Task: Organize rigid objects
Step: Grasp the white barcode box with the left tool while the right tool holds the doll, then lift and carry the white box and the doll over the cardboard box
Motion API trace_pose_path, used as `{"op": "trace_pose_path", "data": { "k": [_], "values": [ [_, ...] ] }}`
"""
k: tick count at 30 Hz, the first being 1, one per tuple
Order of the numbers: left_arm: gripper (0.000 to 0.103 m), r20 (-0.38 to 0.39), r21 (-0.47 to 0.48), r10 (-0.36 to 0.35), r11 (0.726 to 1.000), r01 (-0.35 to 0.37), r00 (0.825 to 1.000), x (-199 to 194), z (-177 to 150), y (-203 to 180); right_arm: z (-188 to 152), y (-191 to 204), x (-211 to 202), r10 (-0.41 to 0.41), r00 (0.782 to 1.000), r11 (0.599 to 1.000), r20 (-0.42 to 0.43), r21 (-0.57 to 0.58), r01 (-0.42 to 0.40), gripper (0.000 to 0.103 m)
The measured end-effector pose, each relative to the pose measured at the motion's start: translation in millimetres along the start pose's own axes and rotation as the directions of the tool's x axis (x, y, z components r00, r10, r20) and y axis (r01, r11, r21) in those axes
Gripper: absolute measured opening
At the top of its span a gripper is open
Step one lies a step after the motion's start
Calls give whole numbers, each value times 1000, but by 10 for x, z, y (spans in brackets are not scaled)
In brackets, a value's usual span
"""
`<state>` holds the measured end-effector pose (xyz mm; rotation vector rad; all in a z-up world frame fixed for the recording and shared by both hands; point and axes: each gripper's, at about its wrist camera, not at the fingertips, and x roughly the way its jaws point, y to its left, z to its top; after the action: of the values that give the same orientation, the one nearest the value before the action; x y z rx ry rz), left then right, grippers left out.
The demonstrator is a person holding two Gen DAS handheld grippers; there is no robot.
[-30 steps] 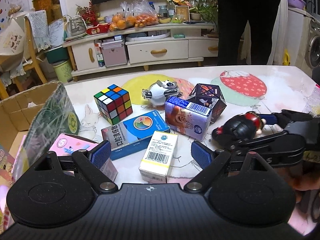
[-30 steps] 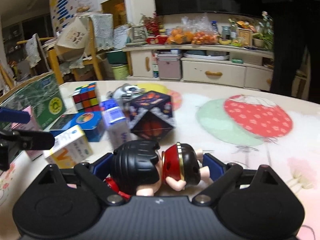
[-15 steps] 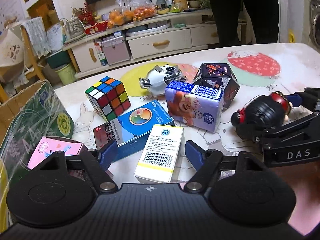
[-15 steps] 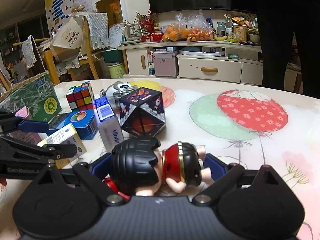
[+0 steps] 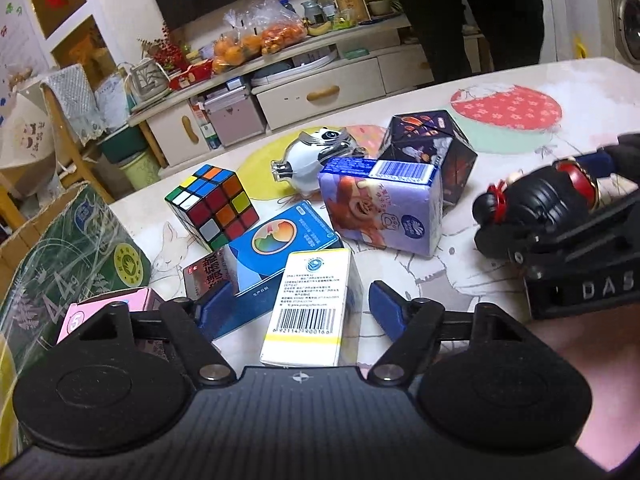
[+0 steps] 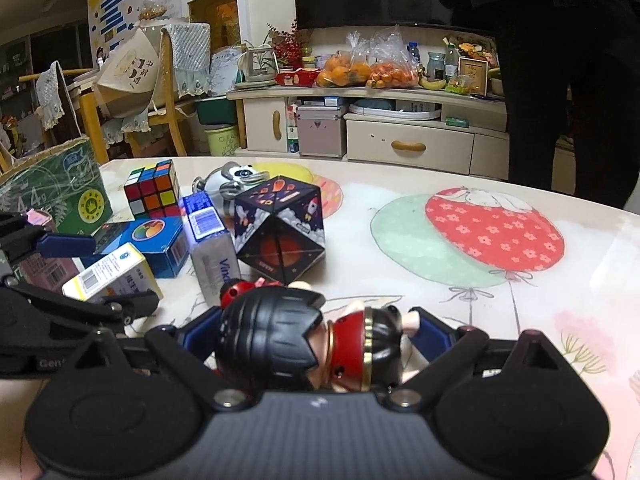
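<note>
The left gripper (image 5: 302, 308) has just been closing, its jaws spread either side of the white box (image 5: 310, 308) lying on the table (image 5: 580, 92), pads not yet touching it. The right gripper (image 6: 310, 336) pinches a black-haired doll (image 6: 304, 340) lying sideways between its pads.

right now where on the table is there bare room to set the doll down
Free: the table right of the space-print cube, over the balloon print. Crowded: the left side, from the rubik's cube to the white barcode box and cardboard box.
</note>
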<state>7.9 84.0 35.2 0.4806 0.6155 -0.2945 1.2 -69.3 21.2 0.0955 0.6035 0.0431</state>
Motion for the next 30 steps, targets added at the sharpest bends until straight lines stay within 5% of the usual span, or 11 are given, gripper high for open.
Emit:
{"op": "trace_pose_path", "data": {
  "k": [7, 12, 16, 18, 20, 21, 30],
  "values": [
    [73, 5, -81, -96, 992, 97, 995, -151, -15, 13, 4, -15, -7, 14, 1000, 1000, 3, 19, -14, 95],
    [85, 11, -105, -74, 992, 75, 997, -124, -41, 66, 0, -3, -6, 11, 1000, 1000, 1, 13, -11, 95],
    [84, -12, -124, -70, 990, 68, 997, -52, -53, 78, -2, -4, -7, 13, 1000, 1000, 0, 14, -13, 96],
    [80, -22, -120, -67, 991, 64, 998, -37, -59, 62, 0, 7, 1, 12, 1000, 1000, -3, 6, -12, 96],
    [53, -20, -129, -72, 989, 69, 997, -24, -58, 66, 2, 16, 8, 11, 1000, 1000, -8, 2, -11, 96],
    [47, -24, -136, -75, 988, 71, 997, -22, -55, 76, 5, 21, 13, 11, 1000, 1000, -10, 1, -11, 97],
    [43, -31, -160, -37, 987, 31, 999, -74, -67, 122, -8, 44, -17, -10, 1000, 1000, 10, -5, 10, 95]
  ]
}}
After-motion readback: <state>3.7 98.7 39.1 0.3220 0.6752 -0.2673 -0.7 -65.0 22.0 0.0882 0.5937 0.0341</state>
